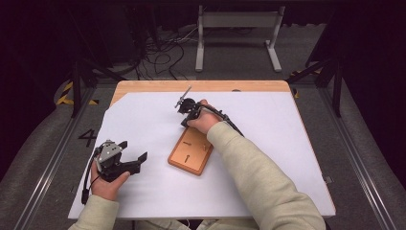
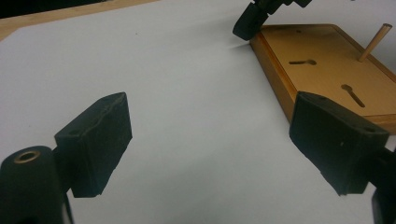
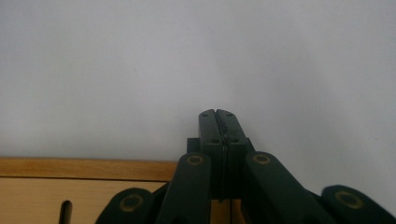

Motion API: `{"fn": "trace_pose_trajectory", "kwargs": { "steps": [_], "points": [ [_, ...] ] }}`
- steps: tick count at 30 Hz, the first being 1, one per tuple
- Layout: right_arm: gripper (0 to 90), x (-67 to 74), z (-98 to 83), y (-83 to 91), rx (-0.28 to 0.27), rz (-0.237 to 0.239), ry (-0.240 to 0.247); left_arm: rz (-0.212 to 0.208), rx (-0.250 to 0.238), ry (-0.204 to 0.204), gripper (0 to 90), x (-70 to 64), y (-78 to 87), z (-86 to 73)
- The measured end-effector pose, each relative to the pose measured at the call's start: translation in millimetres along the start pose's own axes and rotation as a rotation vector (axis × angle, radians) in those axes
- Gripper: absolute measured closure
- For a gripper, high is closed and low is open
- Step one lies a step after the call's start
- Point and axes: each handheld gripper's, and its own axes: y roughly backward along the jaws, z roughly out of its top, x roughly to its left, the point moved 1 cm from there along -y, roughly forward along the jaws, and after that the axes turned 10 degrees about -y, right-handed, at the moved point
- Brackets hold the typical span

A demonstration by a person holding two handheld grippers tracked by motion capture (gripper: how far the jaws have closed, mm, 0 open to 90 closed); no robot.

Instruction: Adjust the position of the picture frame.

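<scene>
Two grippers: my right gripper (image 3: 218,115) is clenched on nothing at the far end of the flat orange wooden board (image 1: 190,151) with keyhole slots and a thin dowel peg (image 2: 373,43), mid-sheet, probably lining up there, while the left gripper (image 1: 131,155) waits released beside it.

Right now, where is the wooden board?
In the high view, the wooden board lies near the middle of the white sheet, just below the right tool.
</scene>
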Motion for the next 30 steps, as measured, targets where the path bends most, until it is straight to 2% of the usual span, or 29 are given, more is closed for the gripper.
{"fn": "trace_pose_trajectory", "kwargs": {
  "steps": [5,6,10,14,16,18,24,30],
  "points": [
    [90.0,-4.2,-13.9,4.0,0.090,-0.043,0.018,-0.005,-0.001,-0.006,13.5,-0.2,-1.2,1.6],
    [90.0,-4.2,-13.9,4.0,0.090,-0.043,0.018,-0.005,-0.001,-0.006,13.5,-0.2,-1.2,1.6],
    [90.0,-9.0,-34.5,19.1,0.103,-0.024,-0.019,-0.007,-0.003,-0.007,13.5,-1.4,-3.8,3.2],
    [90.0,-11.1,-49.5,29.2,0.111,-0.020,-0.027,-0.013,0.000,-0.014,13.5,-2.8,-5.7,5.0],
    [90.0,-13.4,-62.2,37.1,0.088,-0.005,-0.058,-0.016,0.000,-0.019,13.5,-3.7,-7.2,6.1],
    [90.0,-13.0,-72.0,42.4,0.084,0.012,-0.063,-0.021,0.000,-0.022,13.5,-4.2,-9.1,7.4],
    [90.0,-4.0,-90.2,52.7,0.088,0.036,-0.070,-0.037,-0.002,-0.030,13.6,-6.9,-13.2,11.3],
    [90.0,8.7,-103.9,60.3,0.102,0.060,-0.061,-0.071,-0.004,-0.037,17.0,-10.6,-17.9,16.0]
  ]
}}
